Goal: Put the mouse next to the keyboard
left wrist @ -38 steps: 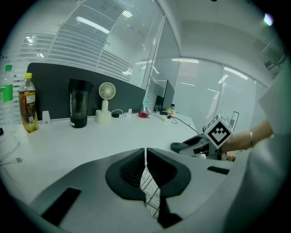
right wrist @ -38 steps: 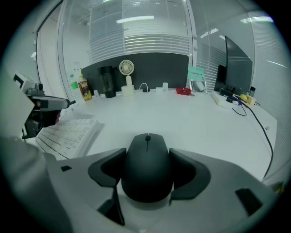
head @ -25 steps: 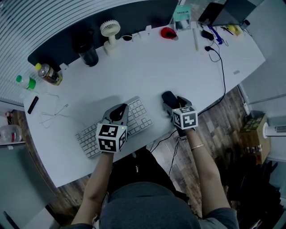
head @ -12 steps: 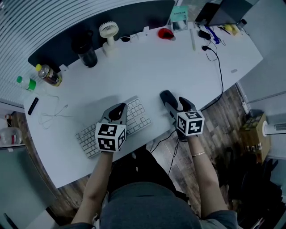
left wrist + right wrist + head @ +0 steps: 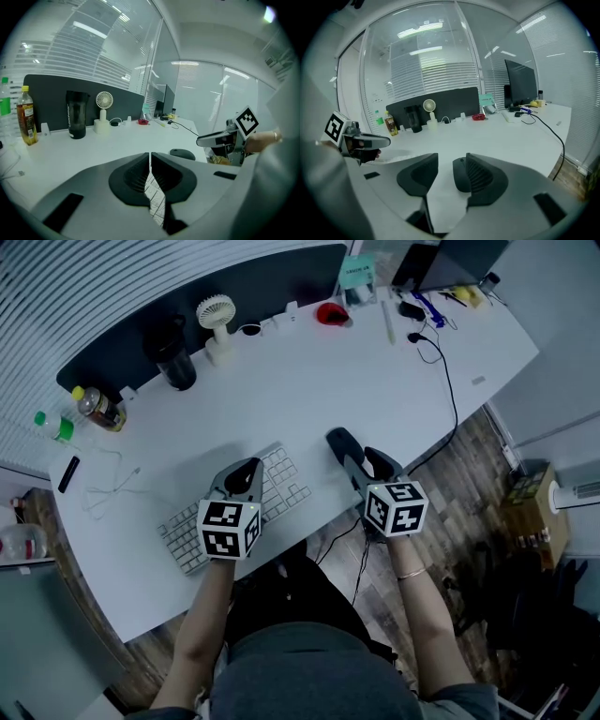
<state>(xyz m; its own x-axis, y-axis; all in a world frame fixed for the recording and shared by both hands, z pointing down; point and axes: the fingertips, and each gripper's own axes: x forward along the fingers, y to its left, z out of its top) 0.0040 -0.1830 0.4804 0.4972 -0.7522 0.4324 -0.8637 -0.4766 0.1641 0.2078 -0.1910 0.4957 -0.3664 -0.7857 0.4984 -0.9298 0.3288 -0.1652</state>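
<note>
Left gripper [image 5: 247, 472]: fingers shut together, nothing between them, tips over the keyboard [image 5: 286, 486]. Mouse [image 5: 338, 441] lies on the white table [image 5: 309, 381], just right of the keyboard and just beyond the right gripper [image 5: 367, 465] fingertips. Right fingers are partly apart and have just been closing. The mouse shows in the gap, with the pads not pressing it. Far table edge: dark tumbler [image 5: 173, 357], small fan [image 5: 215, 313], black cable [image 5: 448, 381]. Wood floor [image 5: 469, 474] at right.

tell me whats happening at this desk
A person holds a gripper in each hand over a desk. The mouse lies just right of the keyboard. The right gripper hovers behind it; its jaws have just been closing, apart, gripping nothing. The left gripper, jaws shut and empty, hovers over the keyboard.
</note>
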